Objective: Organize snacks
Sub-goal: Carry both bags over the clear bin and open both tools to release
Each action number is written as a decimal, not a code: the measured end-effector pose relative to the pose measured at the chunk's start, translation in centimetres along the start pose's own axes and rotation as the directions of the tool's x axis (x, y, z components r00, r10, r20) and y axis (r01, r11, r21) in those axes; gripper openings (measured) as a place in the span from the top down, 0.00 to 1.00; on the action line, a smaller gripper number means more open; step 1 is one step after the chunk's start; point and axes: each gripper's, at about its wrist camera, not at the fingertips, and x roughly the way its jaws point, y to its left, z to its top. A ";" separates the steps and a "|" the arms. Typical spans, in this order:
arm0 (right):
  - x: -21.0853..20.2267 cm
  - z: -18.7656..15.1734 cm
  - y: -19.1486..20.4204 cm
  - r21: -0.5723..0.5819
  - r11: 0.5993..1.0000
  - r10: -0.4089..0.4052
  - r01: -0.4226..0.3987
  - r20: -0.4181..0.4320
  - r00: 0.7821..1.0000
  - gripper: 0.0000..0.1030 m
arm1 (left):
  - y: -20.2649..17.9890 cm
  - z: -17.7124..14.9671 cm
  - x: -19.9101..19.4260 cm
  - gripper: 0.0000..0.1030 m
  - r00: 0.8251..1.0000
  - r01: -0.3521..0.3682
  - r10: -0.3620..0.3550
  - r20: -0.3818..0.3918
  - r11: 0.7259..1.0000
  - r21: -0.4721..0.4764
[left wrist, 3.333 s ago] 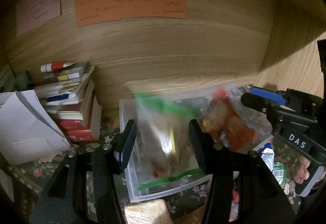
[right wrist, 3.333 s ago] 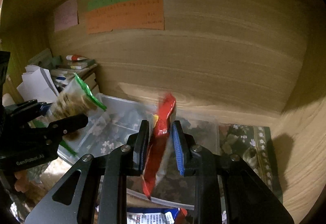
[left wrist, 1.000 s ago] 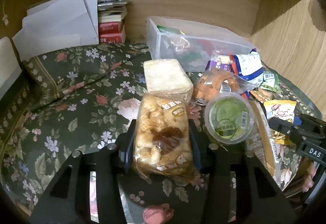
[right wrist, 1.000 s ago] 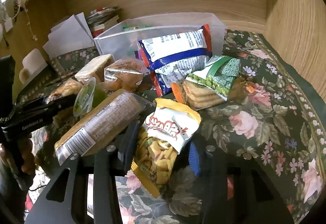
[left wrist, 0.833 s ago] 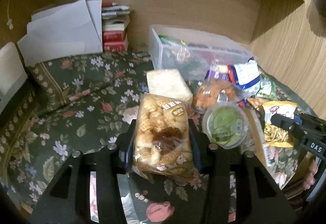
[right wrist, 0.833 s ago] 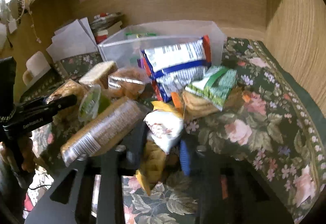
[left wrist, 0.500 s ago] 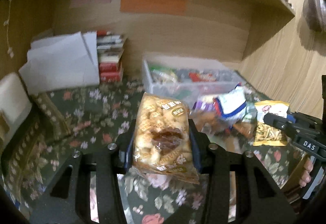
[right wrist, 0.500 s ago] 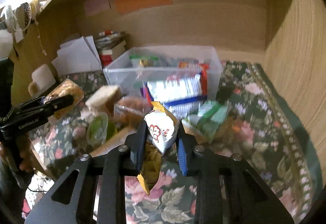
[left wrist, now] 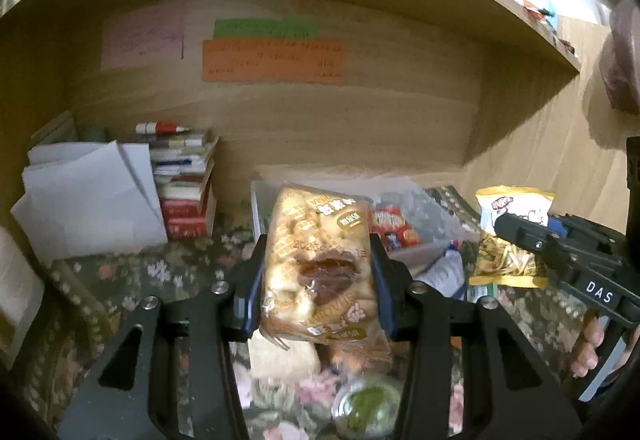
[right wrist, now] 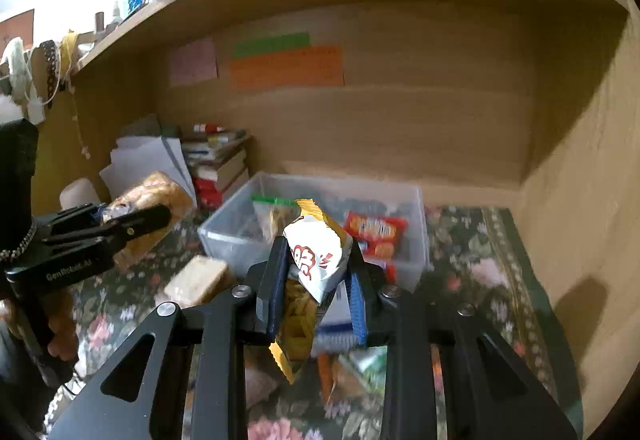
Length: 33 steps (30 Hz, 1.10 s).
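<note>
My left gripper (left wrist: 316, 280) is shut on a clear bag of brownie bread (left wrist: 318, 260), held up off the floral cloth. In the right wrist view the same bag (right wrist: 148, 207) shows at the left in the left gripper (right wrist: 132, 217). My right gripper (right wrist: 318, 276) is shut on a yellow and white bag of fry snacks (right wrist: 316, 256), also lifted; the left wrist view has that bag (left wrist: 508, 240) at the right. Behind both stands a clear plastic bin (right wrist: 416, 224) holding a green-sealed zip bag (right wrist: 272, 209) and red snack packs (right wrist: 374, 234).
Loose snacks lie on the floral cloth (right wrist: 488, 280) below: a pale bread block (right wrist: 196, 280), a green-lidded cup (left wrist: 366, 404) and wrapped packets. Stacked books (left wrist: 182, 183) and white papers (left wrist: 88, 195) sit at the back left. Wooden walls and a shelf enclose the nook.
Both grippers have risen off the cloth with their bags and tilted up toward the back wall. The right jaws closed on the fry snack bag, which had lain loosely between them.
</note>
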 end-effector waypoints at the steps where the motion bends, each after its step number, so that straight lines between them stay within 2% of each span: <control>1: 0.3 0.3 -0.1 0.001 1.000 0.004 -0.004 0.003 1.000 0.76 | 0.0 0.5 0.4 0.56 1.000 -0.003 0.003 0.003 1.000 -0.001; 7: 2.6 2.0 -0.3 -0.011 1.000 0.017 -0.016 0.004 1.000 0.76 | 0.0 2.5 2.7 0.56 1.000 -0.016 0.016 -0.004 1.000 0.000; 12: 5.5 3.3 -0.4 -0.031 1.000 0.005 -0.006 -0.032 0.999 0.76 | 0.3 3.4 5.2 0.56 0.999 -0.039 0.040 -0.027 0.999 0.013; 23: 11.9 3.8 -0.6 -0.061 0.998 -0.013 0.002 -0.180 0.984 0.76 | 1.6 2.9 11.2 0.56 0.989 -0.047 0.047 -0.140 0.999 0.005; 30: 13.7 3.5 -0.1 -0.085 0.996 -0.017 -0.003 -0.229 0.973 0.76 | 1.7 2.7 12.9 0.56 0.984 -0.044 0.045 -0.174 0.999 0.012; 33: 14.0 3.6 0.0 -0.081 0.997 -0.014 -0.006 -0.237 0.971 0.75 | 1.6 2.8 12.9 0.54 0.983 -0.065 0.066 -0.169 0.998 0.011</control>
